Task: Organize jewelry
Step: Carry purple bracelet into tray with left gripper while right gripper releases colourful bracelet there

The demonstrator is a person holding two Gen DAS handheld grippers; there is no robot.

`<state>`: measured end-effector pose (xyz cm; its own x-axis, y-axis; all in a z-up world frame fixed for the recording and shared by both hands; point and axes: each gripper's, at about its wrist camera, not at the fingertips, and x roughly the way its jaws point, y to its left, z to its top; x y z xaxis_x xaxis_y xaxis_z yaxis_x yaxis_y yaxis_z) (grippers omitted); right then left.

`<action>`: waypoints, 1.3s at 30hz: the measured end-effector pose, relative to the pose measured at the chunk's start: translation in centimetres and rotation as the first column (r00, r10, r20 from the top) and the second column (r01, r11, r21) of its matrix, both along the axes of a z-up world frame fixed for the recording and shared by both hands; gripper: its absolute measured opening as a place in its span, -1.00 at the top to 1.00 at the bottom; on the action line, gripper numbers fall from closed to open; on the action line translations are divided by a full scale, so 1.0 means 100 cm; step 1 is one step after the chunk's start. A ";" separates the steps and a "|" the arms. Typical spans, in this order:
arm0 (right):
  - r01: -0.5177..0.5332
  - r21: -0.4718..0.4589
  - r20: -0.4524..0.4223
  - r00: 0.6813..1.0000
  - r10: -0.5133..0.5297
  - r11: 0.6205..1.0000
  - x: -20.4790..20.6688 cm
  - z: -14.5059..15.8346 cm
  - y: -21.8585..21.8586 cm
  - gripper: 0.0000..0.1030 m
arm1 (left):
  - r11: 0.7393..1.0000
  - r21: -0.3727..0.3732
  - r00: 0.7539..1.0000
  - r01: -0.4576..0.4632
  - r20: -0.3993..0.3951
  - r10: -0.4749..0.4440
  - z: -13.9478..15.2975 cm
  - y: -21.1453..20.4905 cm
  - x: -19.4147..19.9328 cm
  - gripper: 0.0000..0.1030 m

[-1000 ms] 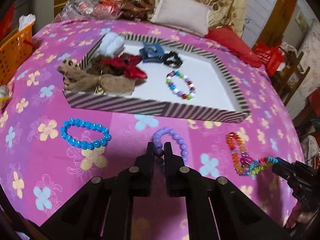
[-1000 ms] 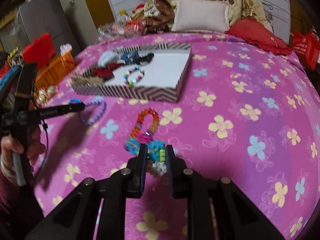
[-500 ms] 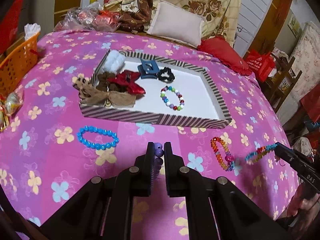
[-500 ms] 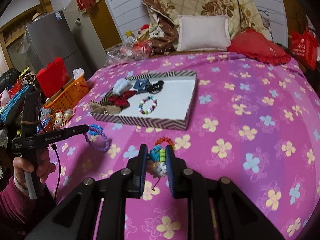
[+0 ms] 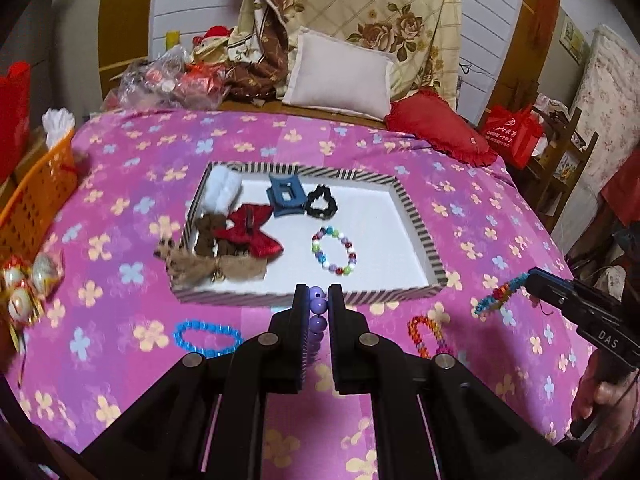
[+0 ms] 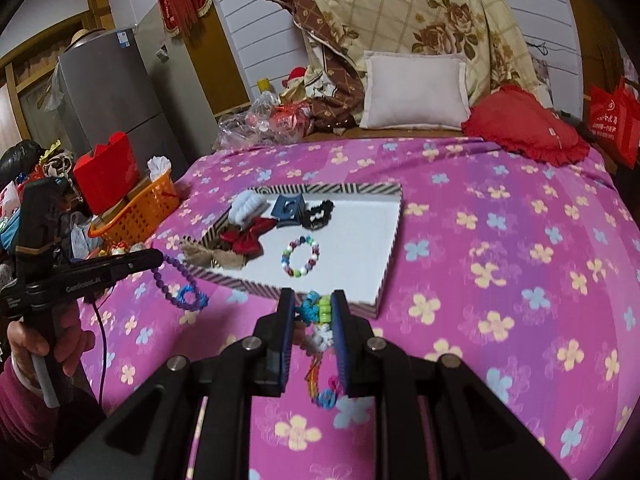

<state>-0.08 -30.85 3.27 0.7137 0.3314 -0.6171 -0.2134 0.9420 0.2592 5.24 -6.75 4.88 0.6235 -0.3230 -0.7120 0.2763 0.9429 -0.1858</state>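
My left gripper (image 5: 318, 300) is shut on a purple bead bracelet (image 5: 316, 322) that hangs above the pink bedspread. My right gripper (image 6: 314, 306) is shut on a multicoloured beaded bracelet (image 6: 318, 332) whose tail dangles below the fingers. The striped tray (image 5: 420, 232) lies ahead of both, holding a multicoloured bead bracelet (image 5: 334, 250), a red bow (image 5: 250, 232), a blue claw clip (image 5: 286, 196), a black scrunchie (image 5: 320, 204) and a white scrunchie (image 5: 222, 190). A blue bead bracelet (image 5: 206, 338) lies on the spread left of the left gripper. An orange-red bracelet (image 5: 426, 334) lies to its right.
A brown burlap bow (image 5: 208, 266) overhangs the tray's near left corner. An orange basket (image 5: 36, 196) stands at the bed's left edge, with small ornaments (image 5: 24, 284) near it. Pillows (image 5: 340, 76), a red cushion (image 5: 436, 126) and plastic bags (image 5: 172, 82) sit at the far end.
Both grippers have risen from the bedspread, each lifting its bracelet clear of the cloth. The tray and bed look smaller and farther below.
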 end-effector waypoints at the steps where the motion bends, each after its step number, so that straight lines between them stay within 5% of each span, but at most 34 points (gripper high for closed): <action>1: 0.002 -0.004 0.003 1.000 -0.002 1.000 0.004 0.002 0.000 0.65 | 1.000 0.005 1.000 0.001 0.004 -0.001 0.002 -0.001 0.003 0.75; 13: 0.001 -0.017 0.000 1.000 -0.001 1.000 0.068 0.010 0.009 0.65 | 0.999 0.035 1.000 -0.013 -0.003 0.013 0.000 -0.025 0.059 0.75; 22: -0.011 -0.034 -0.087 0.996 0.008 0.999 0.125 -0.028 0.026 0.65 | 0.997 0.078 0.998 0.026 -0.059 -0.022 -0.033 -0.043 0.092 0.75; 39: 0.036 -0.090 -0.210 0.976 -0.054 0.995 0.255 -0.087 0.043 0.65 | 0.985 0.169 0.989 -0.031 -0.137 0.054 -0.089 -0.027 0.161 0.75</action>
<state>25.45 -26.54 -5.42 0.5769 0.2414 -0.7803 -0.1189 0.9700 0.2122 21.34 -9.48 -4.00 0.5242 -0.1685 -0.8347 0.2176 0.9742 -0.0600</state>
